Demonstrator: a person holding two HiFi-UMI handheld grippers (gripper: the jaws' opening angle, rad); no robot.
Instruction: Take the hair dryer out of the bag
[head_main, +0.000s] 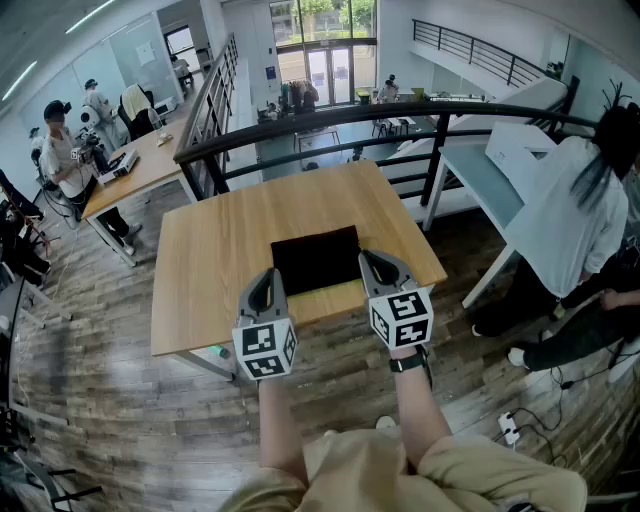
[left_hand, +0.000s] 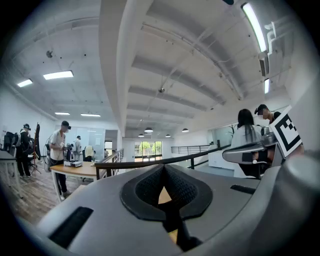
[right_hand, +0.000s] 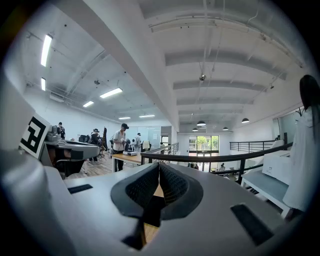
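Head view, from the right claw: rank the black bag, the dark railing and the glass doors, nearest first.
1. Black bag, on the table beside the right claw, to its left.
2. Dark railing, beyond the table's far edge.
3. Glass doors, at the hall's far end.

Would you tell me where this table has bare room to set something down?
Bare wood lies left of the bag to the edge of the table and behind it toward the railing; a narrower strip lies right. The left gripper and right gripper crowd the near edge.
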